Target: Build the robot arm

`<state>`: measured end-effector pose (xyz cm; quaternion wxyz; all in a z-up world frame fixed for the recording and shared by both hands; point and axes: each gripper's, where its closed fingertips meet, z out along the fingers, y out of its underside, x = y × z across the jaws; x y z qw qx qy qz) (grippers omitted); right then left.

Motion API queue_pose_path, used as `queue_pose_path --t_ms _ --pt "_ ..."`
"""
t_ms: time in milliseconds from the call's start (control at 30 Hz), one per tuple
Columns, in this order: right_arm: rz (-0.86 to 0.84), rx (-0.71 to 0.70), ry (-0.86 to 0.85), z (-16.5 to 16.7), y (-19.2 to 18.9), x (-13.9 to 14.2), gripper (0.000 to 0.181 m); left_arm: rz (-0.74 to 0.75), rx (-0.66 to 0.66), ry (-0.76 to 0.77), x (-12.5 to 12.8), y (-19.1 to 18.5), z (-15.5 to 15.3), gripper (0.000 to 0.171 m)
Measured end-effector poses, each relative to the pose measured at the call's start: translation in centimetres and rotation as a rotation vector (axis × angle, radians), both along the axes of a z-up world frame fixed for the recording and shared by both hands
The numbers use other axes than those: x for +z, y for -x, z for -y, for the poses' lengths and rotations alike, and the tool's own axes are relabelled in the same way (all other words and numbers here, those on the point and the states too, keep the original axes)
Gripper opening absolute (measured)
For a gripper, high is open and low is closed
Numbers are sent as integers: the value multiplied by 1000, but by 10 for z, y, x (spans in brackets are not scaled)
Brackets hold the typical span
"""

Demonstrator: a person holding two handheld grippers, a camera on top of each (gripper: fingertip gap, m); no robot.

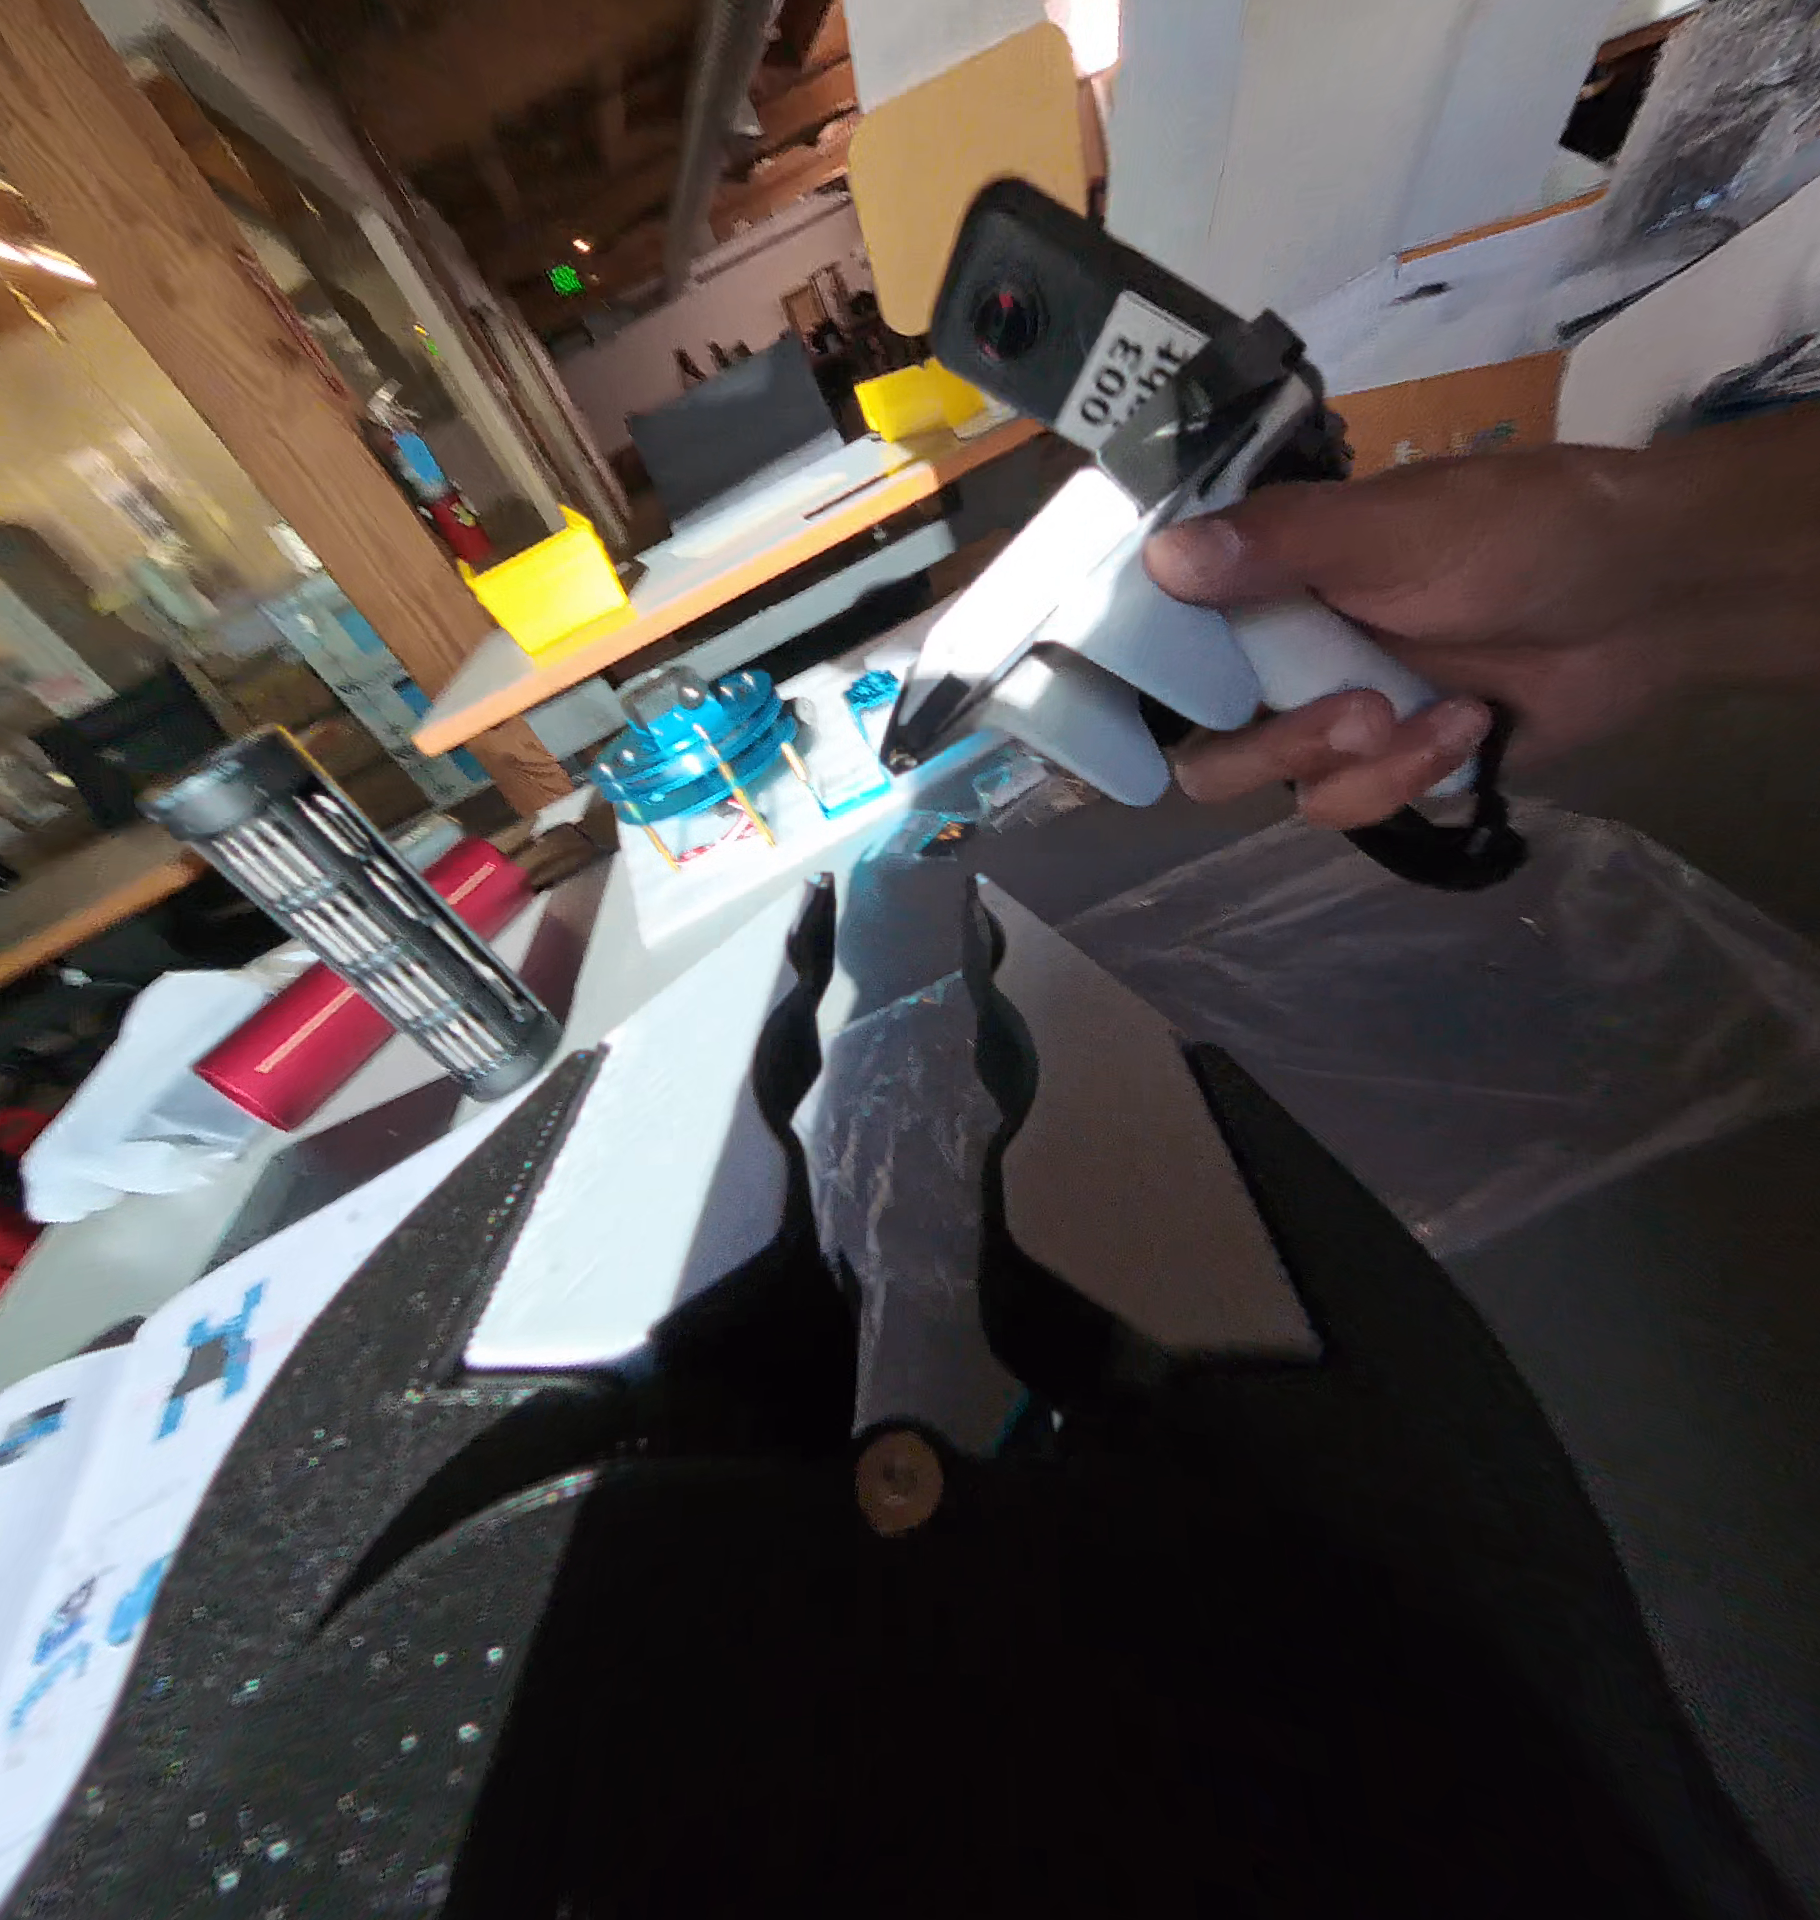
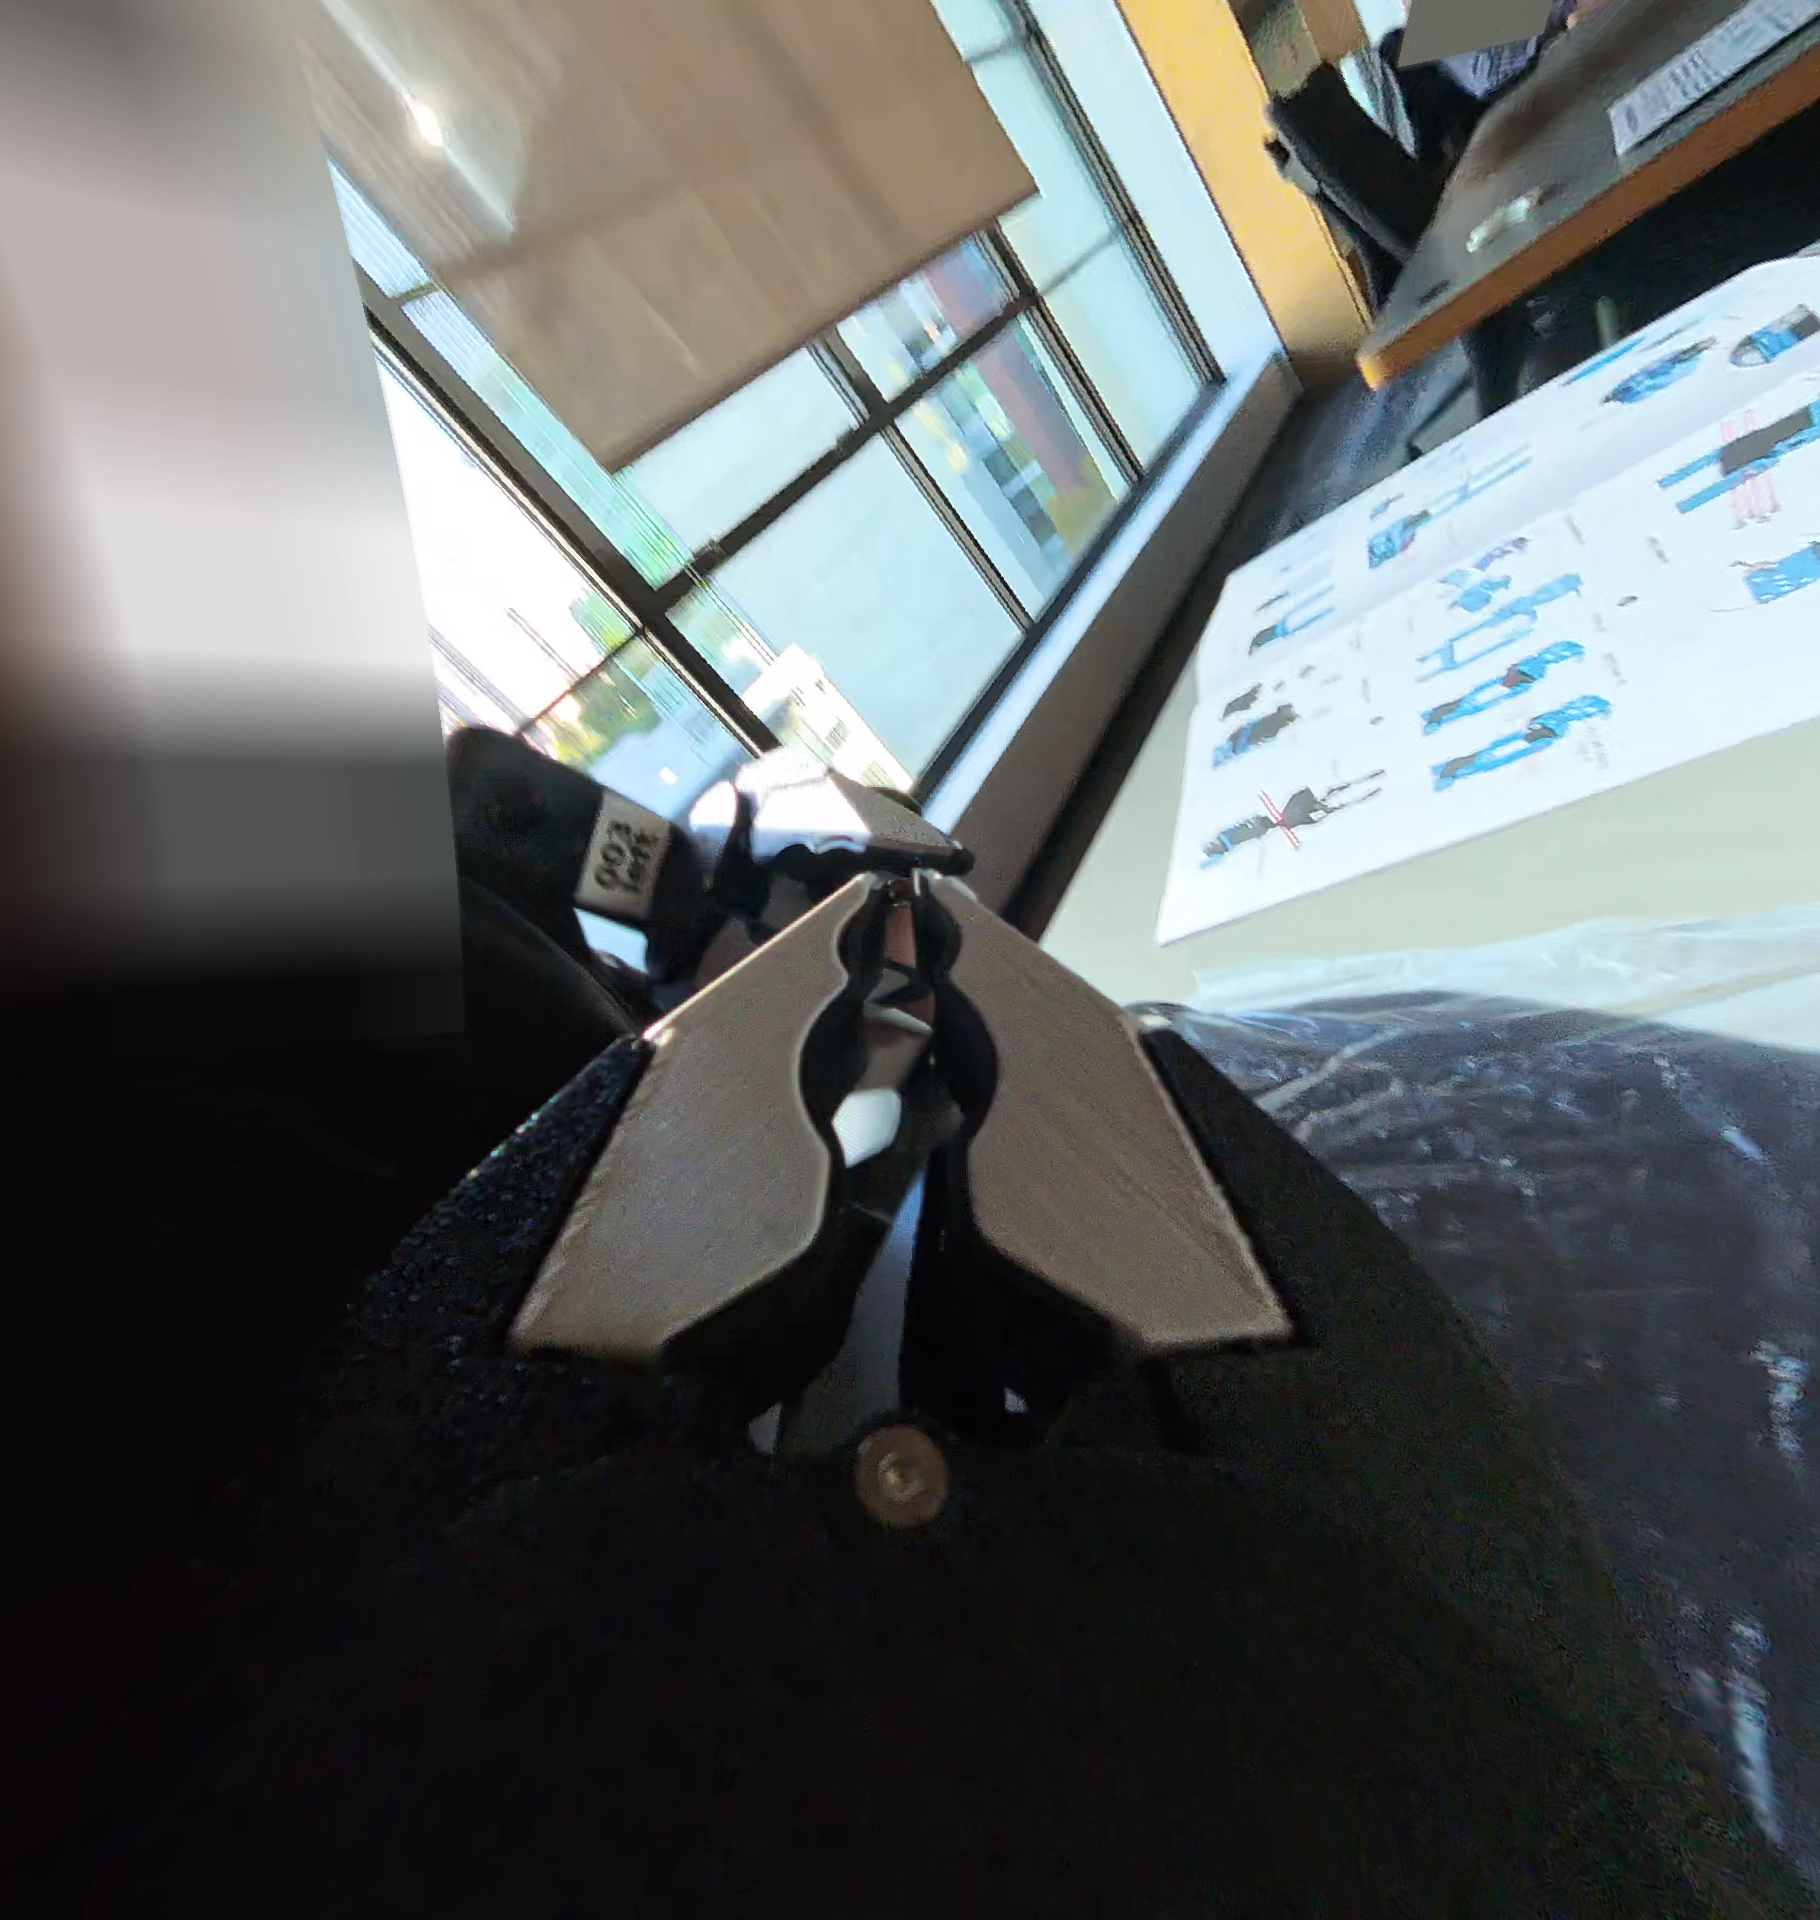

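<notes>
In the left wrist view my left gripper (image 1: 898, 883) is open by a narrow gap and holds nothing. It hovers over a dark thing wrapped in clear plastic (image 1: 1457, 1039). A hand (image 1: 1457, 623) holds my right gripper (image 1: 898, 750) ahead, its tips shut and pointing down beside a round blue assembly on brass posts (image 1: 693, 743). In the right wrist view my right gripper (image 2: 906, 883) has its tips together; I cannot tell if anything small sits between them. The left gripper (image 2: 953, 858) shows just beyond it. The plastic-wrapped dark thing (image 2: 1560, 1195) lies to the right.
A ribbed silver cylinder (image 1: 355, 914) stands at the left by a red box (image 1: 324, 1013) and a white bag (image 1: 147, 1101). A printed sheet with blue pictures (image 2: 1508, 644) lies on the white table. Yellow bins (image 1: 547, 587) sit on a farther table. Windows fill the right wrist view's background. My two grippers' fingertips are within a few centimetres of each other.
</notes>
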<state>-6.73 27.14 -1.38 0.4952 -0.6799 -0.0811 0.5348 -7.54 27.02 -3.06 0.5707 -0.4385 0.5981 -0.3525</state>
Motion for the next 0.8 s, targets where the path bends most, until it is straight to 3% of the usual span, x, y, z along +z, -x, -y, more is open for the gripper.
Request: queue_pose_path --t_ms 100,267,400,800 --pt "-164 6 -11 1 1 10 1 77 35 -61 14 -9 3 21" --pt "-233 12 -19 4 7 12 1 135 77 -60 25 -16 5 19" --pt "-214 -22 -32 4 -2 12 1 156 106 -26 27 -14 3 16" --pt "-189 -52 -37 4 -7 9 0 105 33 83 16 -22 8 2"
